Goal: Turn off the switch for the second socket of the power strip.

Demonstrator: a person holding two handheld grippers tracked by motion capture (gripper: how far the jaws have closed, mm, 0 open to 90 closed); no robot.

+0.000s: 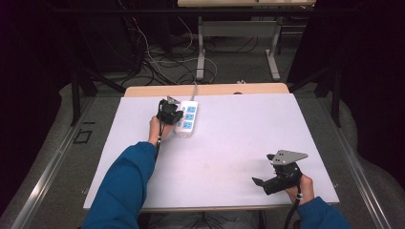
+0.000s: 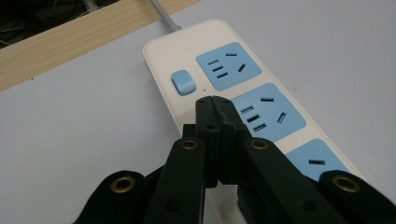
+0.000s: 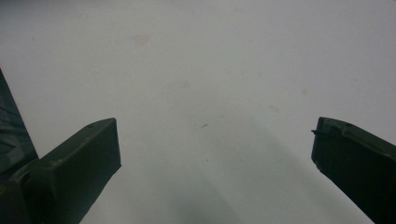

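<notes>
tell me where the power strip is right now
In the high view, the power strip lies at the table's far left, beside the shut left gripper, cord toward the far edge.

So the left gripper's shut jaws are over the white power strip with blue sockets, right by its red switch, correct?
Not quite: the switch is blue, not red, as the left gripper view shows. The rest holds: the left gripper, jaws shut, is over the white power strip with blue sockets.

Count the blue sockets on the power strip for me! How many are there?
3, in a row along the white power strip: one by the blue switch near the cord end, one in the middle, and one partly behind the left gripper. More may be hidden.
</notes>
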